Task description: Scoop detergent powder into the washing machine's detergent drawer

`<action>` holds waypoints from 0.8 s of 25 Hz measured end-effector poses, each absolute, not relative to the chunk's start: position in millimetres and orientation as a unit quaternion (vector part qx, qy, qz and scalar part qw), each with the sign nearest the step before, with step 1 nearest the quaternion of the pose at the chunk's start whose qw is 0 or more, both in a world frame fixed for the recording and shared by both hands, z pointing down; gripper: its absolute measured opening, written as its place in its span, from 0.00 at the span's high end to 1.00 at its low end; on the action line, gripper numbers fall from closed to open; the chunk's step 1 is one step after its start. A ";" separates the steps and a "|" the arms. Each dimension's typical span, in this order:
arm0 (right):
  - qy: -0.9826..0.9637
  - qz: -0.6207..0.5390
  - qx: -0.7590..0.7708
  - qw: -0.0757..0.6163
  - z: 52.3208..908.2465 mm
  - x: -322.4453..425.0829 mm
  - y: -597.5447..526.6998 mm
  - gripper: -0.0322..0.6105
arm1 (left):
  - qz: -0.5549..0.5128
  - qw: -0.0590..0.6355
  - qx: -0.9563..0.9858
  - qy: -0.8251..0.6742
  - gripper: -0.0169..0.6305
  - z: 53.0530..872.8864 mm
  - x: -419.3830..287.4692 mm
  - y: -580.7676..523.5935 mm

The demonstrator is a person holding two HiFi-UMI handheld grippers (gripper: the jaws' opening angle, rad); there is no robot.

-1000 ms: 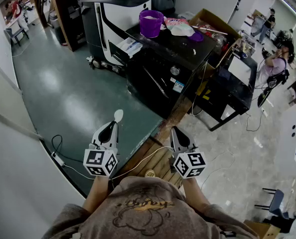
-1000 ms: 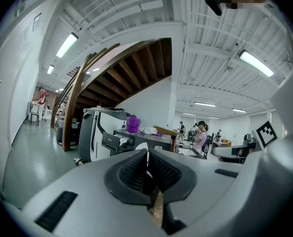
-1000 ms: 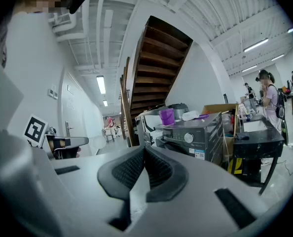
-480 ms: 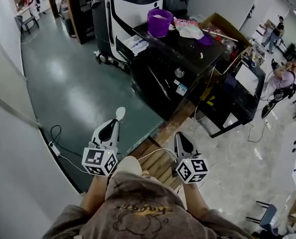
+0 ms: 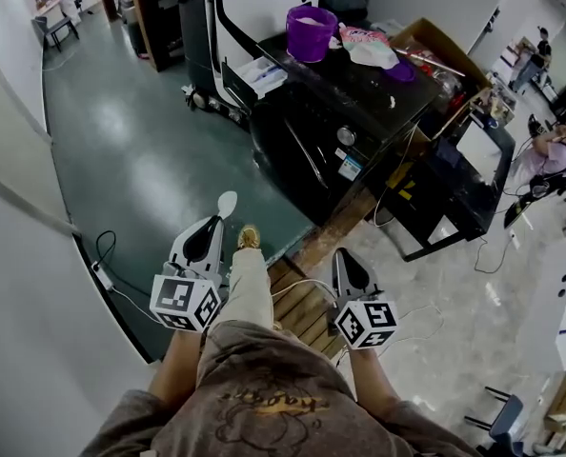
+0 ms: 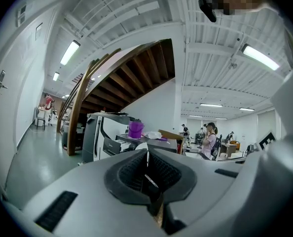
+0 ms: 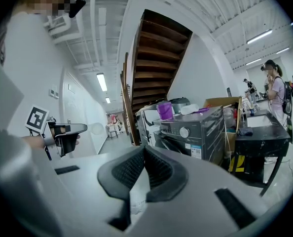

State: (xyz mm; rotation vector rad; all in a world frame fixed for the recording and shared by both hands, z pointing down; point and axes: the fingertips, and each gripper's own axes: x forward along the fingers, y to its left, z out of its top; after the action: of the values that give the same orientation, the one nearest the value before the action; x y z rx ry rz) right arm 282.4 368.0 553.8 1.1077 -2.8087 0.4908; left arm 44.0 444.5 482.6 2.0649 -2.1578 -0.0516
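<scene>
Left gripper (image 5: 214, 225) jaws clamped on the spoon (image 5: 227, 203) handle, bowl pointing forward. Right gripper (image 5: 341, 255) jaws together, empty. Washing machine (image 5: 331, 122) well ahead, purple tub (image 5: 312, 19) on top, drawer (image 5: 257, 76) looks open. Spoon is probably light, stiff and thin, so it may twist in the grip. Keep it level once loaded.

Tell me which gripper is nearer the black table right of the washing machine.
Right. The right gripper sits below-left of the black table in the head view; the left gripper, gripping a spoon, is farther left again.

place: open-plan lab | cues: washing machine (image 5: 333, 127), staircase (image 7: 159, 53), strip lights (image 6: 258, 57)
</scene>
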 end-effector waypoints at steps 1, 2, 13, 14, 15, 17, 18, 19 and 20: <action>-0.917 0.160 0.363 0.041 554.4 281.5 363.3 0.95 | -0.018 0.077 0.689 -0.720 0.94 483.6 42.5 438.6; -0.917 0.159 0.364 0.042 554.9 280.4 357.8 0.95 | -0.019 0.078 0.690 -0.720 0.94 484.5 41.2 432.0; -0.916 0.155 0.366 0.046 562.4 235.1 268.3 0.95 | -0.018 0.078 0.700 -0.709 0.94 490.9 2.6 339.5; -0.917 0.154 0.366 0.046 561.5 227.6 257.9 0.95 | -0.017 0.077 0.701 -0.709 0.94 489.7 -5.0 328.6; -0.917 0.154 0.366 0.047 560.8 220.2 247.2 0.95 | -0.017 0.076 0.702 -0.708 0.94 488.3 -12.8 317.1; -0.916 0.154 0.367 0.048 560.0 206.0 225.2 0.95 | -0.021 0.077 0.704 -0.706 0.93 485.8 -28.1 292.9; -0.916 0.154 0.368 0.048 559.9 199.0 214.1 0.95 | -0.023 0.077 0.705 -0.704 0.94 484.8 -35.6 280.3; -0.915 0.154 0.369 0.048 559.8 191.8 202.8 0.95 | -0.025 0.078 0.707 -0.703 0.93 484.1 -43.1 267.4; -0.914 0.154 0.371 0.048 559.6 184.5 191.4 0.95 | -0.026 0.079 0.708 -0.701 0.94 483.4 -50.6 254.1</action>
State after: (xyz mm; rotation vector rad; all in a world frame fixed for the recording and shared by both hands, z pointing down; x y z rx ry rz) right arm 184.5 191.4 559.6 1.1319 -2.7877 0.4696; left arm -50.6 254.1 483.4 2.1200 -2.0975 -0.0774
